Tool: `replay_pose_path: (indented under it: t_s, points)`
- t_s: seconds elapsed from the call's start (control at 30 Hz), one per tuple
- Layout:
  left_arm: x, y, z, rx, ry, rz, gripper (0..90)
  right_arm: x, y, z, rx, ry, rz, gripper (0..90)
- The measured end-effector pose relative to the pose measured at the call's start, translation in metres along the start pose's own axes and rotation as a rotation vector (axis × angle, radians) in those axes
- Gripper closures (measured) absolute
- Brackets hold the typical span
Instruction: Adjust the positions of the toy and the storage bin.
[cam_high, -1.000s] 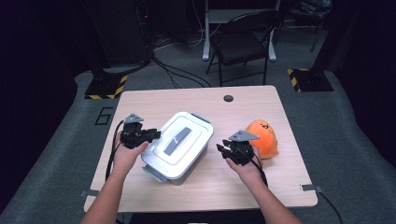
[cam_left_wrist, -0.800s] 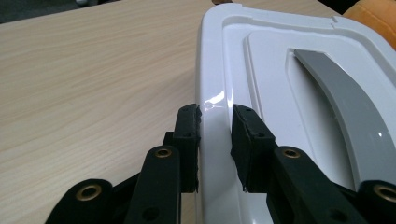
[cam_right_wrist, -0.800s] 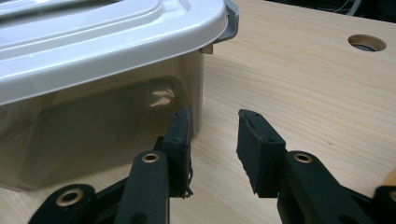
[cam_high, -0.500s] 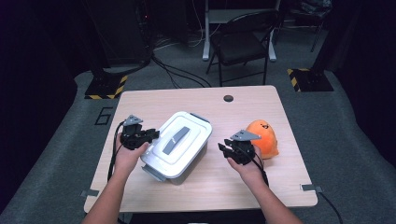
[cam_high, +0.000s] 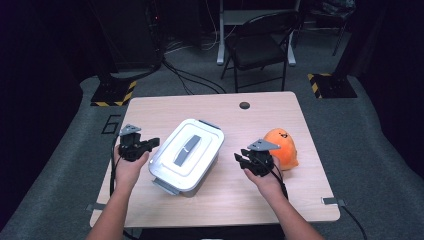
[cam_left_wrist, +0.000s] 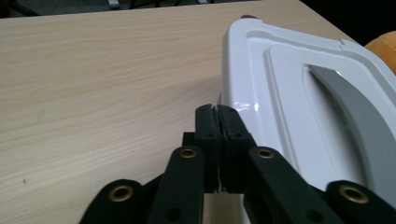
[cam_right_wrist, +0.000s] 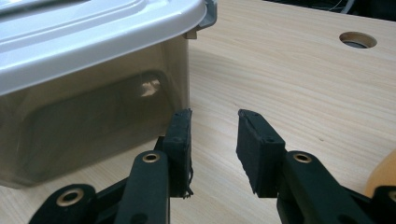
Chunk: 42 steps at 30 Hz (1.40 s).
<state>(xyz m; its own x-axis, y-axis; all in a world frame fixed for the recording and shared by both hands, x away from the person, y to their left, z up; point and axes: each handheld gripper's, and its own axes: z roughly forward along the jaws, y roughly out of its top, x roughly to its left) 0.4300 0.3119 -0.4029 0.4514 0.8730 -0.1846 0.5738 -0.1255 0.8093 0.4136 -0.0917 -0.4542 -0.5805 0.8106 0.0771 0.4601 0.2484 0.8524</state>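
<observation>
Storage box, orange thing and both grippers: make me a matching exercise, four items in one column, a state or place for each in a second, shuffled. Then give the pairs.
Items
1. left gripper
2. right gripper
3. storage box
4. orange object

States or places
A. jaws apart, nothing between them
B. on the table's right part, beside the right hand
C. jaws just closed together, tips at the lid's edge
D. white lid with grey handle on, in the table's middle

Pairs: 1-C, 2-A, 3-D, 4-B

Container (cam_high: 186, 156) blocks mid-table; orange object (cam_high: 281, 148) right; far table (cam_high: 260, 100) open.
</observation>
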Motion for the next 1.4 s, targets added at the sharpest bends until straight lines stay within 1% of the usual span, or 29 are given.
replay_pose_path:
  t_s: [0.03,0.07,0.1,0.13,0.17,0.23,0.3,0.33,0.4,0.5,0.57,0.6,0.7,0.77,0.8,0.83,0.93,0.97,1.0,1.13,1.17,1.2,1.33,1.37,1.4]
  points:
    - [0.001,-0.001,0.000,0.012,0.012,0.007,83.8,0.000,0.000,0.000,0.001,0.000,0.001,64.7]
    - [0.001,-0.001,0.000,0.012,0.012,0.007,81.6,0.000,0.000,0.000,0.001,0.000,0.001,64.7]
    - [0.002,-0.004,0.000,0.022,0.022,0.012,81.7,0.001,0.000,0.001,0.003,0.001,-0.001,64.7]
    - [0.002,-0.004,0.000,0.022,0.022,0.012,81.7,0.001,0.000,0.002,0.005,0.002,-0.001,64.8]
    - [0.003,-0.006,0.000,0.023,0.012,0.005,81.6,0.001,0.000,0.002,0.005,0.002,-0.003,64.7]
    - [0.004,-0.006,0.000,0.020,0.007,0.003,81.1,0.002,0.000,0.002,0.005,0.004,-0.002,64.7]
    - [0.004,-0.006,0.001,0.021,-0.006,0.004,80.0,0.003,0.000,0.003,0.008,0.017,0.004,64.4]
    - [0.004,-0.006,0.001,0.021,-0.006,0.004,79.7,0.005,0.001,0.004,0.009,0.026,0.003,64.3]
    - [0.005,-0.006,0.002,0.021,-0.012,0.000,79.4,0.009,0.003,0.006,0.008,0.045,0.000,64.1]
    - [0.006,-0.006,0.001,0.025,-0.014,0.008,78.2,0.019,0.008,0.011,0.010,0.087,-0.002,64.1]
    - [0.006,-0.007,0.000,0.033,-0.016,0.009,77.4,0.026,0.011,0.015,0.014,0.101,-0.019,64.1]
    - [0.006,-0.007,0.000,0.033,-0.016,0.009,77.1,0.026,0.011,0.015,0.014,0.101,-0.019,64.1]
    - [0.008,-0.010,0.001,0.048,-0.023,0.008,76.6,0.038,0.015,0.023,0.023,0.128,-0.032,64.3]
    - [0.009,-0.011,0.002,0.049,-0.028,0.005,76.2,0.041,0.016,0.026,0.029,0.131,-0.045,64.3]
    - [0.009,-0.012,0.002,0.052,-0.029,0.006,76.2,0.042,0.016,0.028,0.032,0.133,-0.046,64.3]
    - [0.008,-0.012,0.002,0.049,-0.033,-0.002,76.0,0.043,0.016,0.029,0.034,0.137,-0.045,64.3]
    - [0.008,-0.013,0.001,0.050,-0.042,0.003,76.0,0.046,0.017,0.032,0.033,0.147,-0.041,64.3]
    - [0.008,-0.013,0.001,0.052,-0.037,0.007,76.2,0.047,0.017,0.034,0.034,0.152,-0.040,65.5]
    - [0.008,-0.014,0.000,0.047,-0.039,0.005,76.3,0.049,0.018,0.035,0.035,0.140,-0.052,65.5]
    - [0.009,-0.016,-0.001,0.039,-0.045,-0.001,76.4,0.050,0.018,0.037,0.038,0.145,-0.053,65.5]
    - [0.010,-0.017,-0.003,0.035,-0.046,-0.004,76.4,0.050,0.018,0.038,0.039,0.146,-0.043,65.6]
    - [0.010,-0.018,-0.003,0.034,-0.048,-0.004,76.4,0.051,0.018,0.039,0.039,0.147,-0.044,65.6]
    - [0.014,-0.022,-0.006,0.019,-0.060,-0.026,75.8,0.053,0.018,0.041,0.041,0.152,-0.051,65.6]
    - [0.014,-0.022,-0.006,0.019,-0.060,-0.026,75.4,0.053,0.018,0.041,0.041,0.152,-0.051,65.6]
    - [0.015,-0.024,-0.007,0.015,-0.066,-0.036,75.4,0.056,0.018,0.042,0.045,0.154,-0.054,65.7]
